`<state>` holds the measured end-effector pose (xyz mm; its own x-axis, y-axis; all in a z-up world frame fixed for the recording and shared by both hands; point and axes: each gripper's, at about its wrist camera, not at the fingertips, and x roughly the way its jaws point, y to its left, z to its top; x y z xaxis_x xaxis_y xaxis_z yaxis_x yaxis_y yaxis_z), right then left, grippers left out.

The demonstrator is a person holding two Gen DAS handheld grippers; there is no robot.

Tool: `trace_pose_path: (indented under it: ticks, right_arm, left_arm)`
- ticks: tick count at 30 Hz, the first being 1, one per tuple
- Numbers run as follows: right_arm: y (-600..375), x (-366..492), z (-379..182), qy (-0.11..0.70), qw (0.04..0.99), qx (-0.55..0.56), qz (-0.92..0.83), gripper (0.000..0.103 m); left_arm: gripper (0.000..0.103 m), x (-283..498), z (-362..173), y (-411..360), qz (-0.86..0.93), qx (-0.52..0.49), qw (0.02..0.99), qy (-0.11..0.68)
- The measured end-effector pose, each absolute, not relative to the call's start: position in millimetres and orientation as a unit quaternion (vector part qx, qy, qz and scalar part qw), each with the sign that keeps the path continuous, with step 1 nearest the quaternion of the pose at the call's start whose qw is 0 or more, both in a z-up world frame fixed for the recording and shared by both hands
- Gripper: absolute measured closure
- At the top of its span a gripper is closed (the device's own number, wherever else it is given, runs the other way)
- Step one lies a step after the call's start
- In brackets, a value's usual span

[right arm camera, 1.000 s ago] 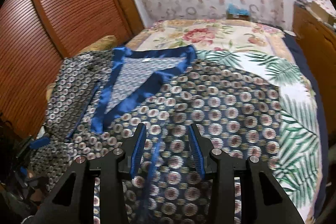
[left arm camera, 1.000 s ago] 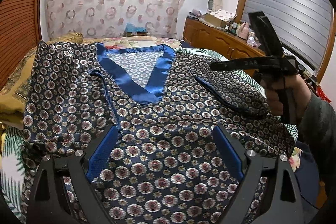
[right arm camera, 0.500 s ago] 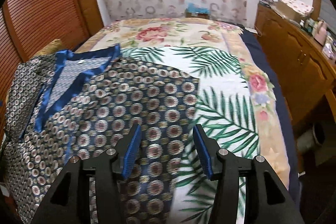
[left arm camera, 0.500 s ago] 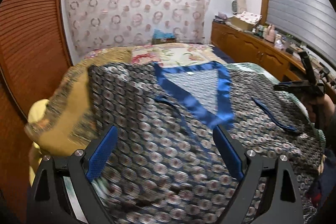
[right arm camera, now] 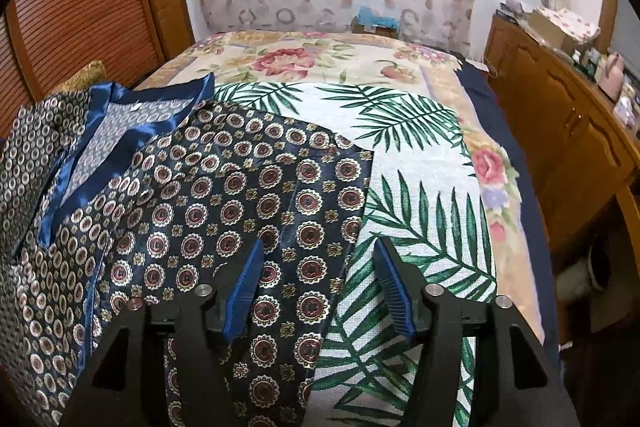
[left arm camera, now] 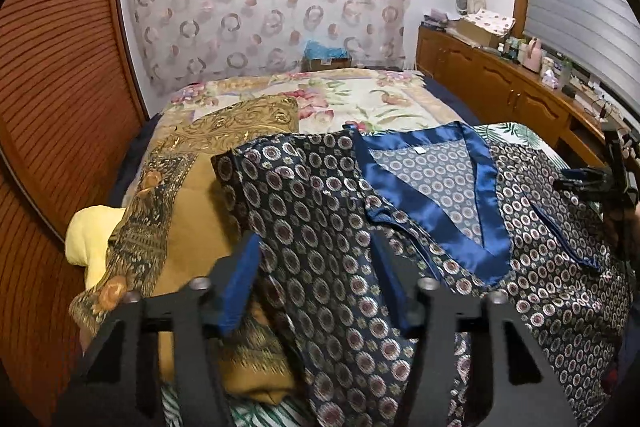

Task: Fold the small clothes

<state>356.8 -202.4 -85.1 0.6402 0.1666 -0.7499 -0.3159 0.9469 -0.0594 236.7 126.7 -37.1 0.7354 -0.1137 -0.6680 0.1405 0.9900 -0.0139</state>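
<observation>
Here the patterned top (left arm camera: 400,227) lies spread on the bed (right arm camera: 420,155), filling the lower half of both views. To fold cleanly, I'd pinch each sleeve edge squarely. The left gripper (left arm camera: 316,283) is closing around the left sleeve, not yet pressing; the right gripper (right arm camera: 320,283) is opening over the right sleeve's edge.

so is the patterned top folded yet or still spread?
Mostly spread: patterned top lies flat, blue V-neck showing; only its sleeves look turned inward.
</observation>
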Motion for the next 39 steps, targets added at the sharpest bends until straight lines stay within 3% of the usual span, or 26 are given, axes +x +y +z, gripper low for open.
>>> trace_pose_path:
  ticks: [3,13,17,19,21,23,25,27,29,30,39]
  right_arm:
    - [-199.8,355.6,-86.7,0.403,0.899,-0.102,0.137,0.038]
    - [-202.3,352.4,-84.3,0.404,0.898,-0.104,0.142,0.033]
    - [-202.4,352.0,-83.6,0.404,0.898,-0.105,0.142,0.033]
    - [-202.2,352.0,-83.5,0.404,0.898,-0.105,0.141,0.033]
    - [-202.3,351.8,-83.5,0.404,0.898,-0.105,0.141,0.033]
    - [-201.8,352.1,-83.4,0.404,0.898,-0.106,0.142,0.033]
    - [-200.1,352.1,-83.1,0.403,0.896,-0.109,0.149,0.042]
    - [-198.1,351.8,-81.4,0.401,0.895,-0.111,0.161,0.062]
    - [-198.4,352.2,-79.3,0.405,0.892,-0.105,0.171,0.093]
    - [-198.8,352.6,-78.8,0.411,0.888,-0.099,0.18,0.097]
    - [-197.6,307.7,-38.8,0.348,0.911,-0.087,0.203,0.101]
  left_arm:
    - [0.058,249.5,-41.3,136.5,-0.046,0.019,0.928,0.37]
    - [0.059,265.2,-60.2,152.0,-0.048,-0.001,0.917,0.396]
    - [0.065,266.7,-61.3,149.6,-0.067,0.0,0.915,0.398]
    - [0.07,269.0,-61.9,150.8,-0.067,0.001,0.915,0.398]
    - [0.087,270.5,-61.3,152.7,-0.069,-0.004,0.915,0.398]
    - [0.096,268.9,-57.2,153.3,-0.079,-0.014,0.917,0.39]
    - [0.098,264.5,-49.6,150.7,-0.079,-0.014,0.922,0.378]
    - [0.098,258.5,-41.2,146.2,-0.083,-0.012,0.927,0.365]
    - [0.099,249.6,-31.0,139.4,-0.095,-0.013,0.931,0.352]
    - [0.099,245.0,-25.8,136.4,-0.099,-0.012,0.933,0.345]
    - [0.101,184.8,24.7,107.7,-0.149,-0.003,0.947,0.283]
